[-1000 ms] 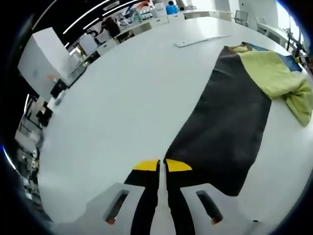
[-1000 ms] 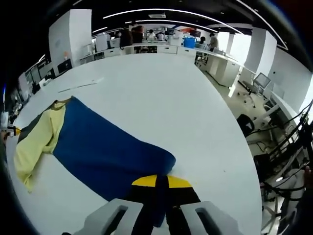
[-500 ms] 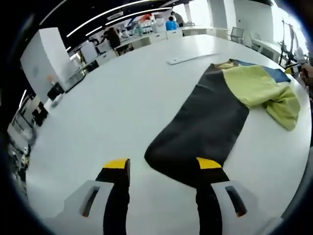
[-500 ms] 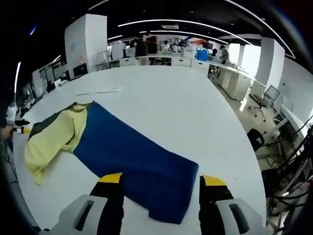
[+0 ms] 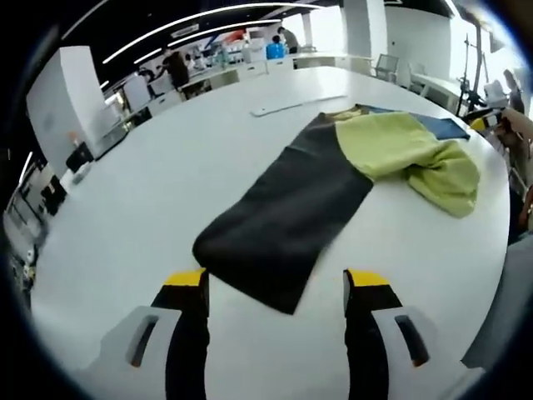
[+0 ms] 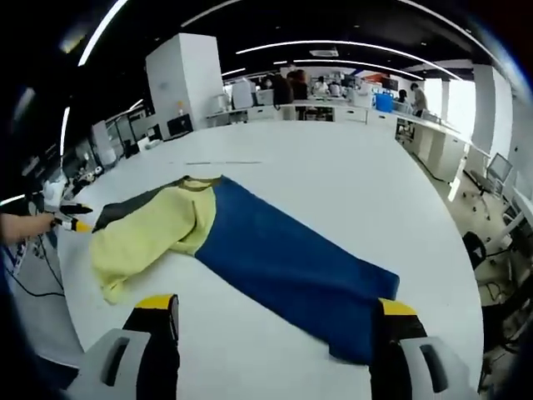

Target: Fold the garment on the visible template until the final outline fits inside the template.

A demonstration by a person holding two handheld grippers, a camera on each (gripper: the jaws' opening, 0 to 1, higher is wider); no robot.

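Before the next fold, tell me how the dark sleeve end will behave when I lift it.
The dark sleeve lies flat with a soft rounded end, so it will probably droop, not hold shape. The bunched yellow-green middle suggests thin, light cloth. On the smooth white table it may slide.

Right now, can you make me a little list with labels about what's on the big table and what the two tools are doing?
Surface: white table
Garment: spread flat, one long dark sleeve on one side, one long blue sleeve on the other
Middle of garment: yellow-green part, bunched and wrinkled
Left tool: open, holding nothing, just short of the dark sleeve's end
Right tool: open, holding nothing, near the blue sleeve's end
Also on table: thin white strip beyond the garment
Folding: not done yet, sleeves lie stretched out
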